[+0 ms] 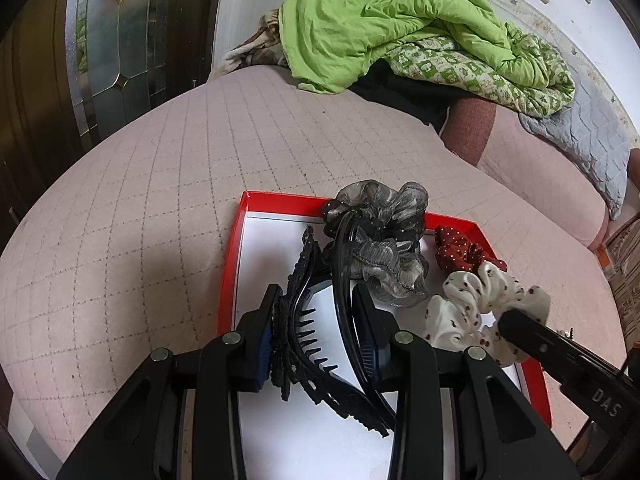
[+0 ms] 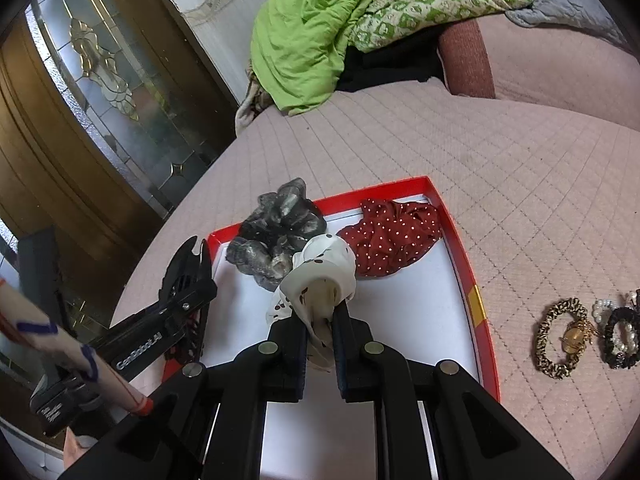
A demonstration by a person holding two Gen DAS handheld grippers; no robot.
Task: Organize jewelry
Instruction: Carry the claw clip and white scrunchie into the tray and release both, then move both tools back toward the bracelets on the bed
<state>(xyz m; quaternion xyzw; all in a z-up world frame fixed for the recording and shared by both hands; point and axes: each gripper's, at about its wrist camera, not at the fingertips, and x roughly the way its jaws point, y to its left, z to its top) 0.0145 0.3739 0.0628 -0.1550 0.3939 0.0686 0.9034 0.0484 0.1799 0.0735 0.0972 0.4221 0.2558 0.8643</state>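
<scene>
Clip-holding left tool (image 1: 316,322), red tray (image 2: 456,240), 3 scrunchies (image 2: 394,236)

Definitely a home bedroom: quilted pink bed (image 1: 160,168), crumpled green comforter (image 1: 384,20) at its far edge, leaded-glass wooden door (image 2: 100,92) beside.

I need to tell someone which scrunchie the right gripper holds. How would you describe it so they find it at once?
Look at the red tray on the pink quilted bed. Above its white floor, the right gripper is shut on a white scrunchie. Unlike the grey scrunchie and the red scrunchie with white dots lying behind it, it is cream-white with small dark red cherry prints.
</scene>
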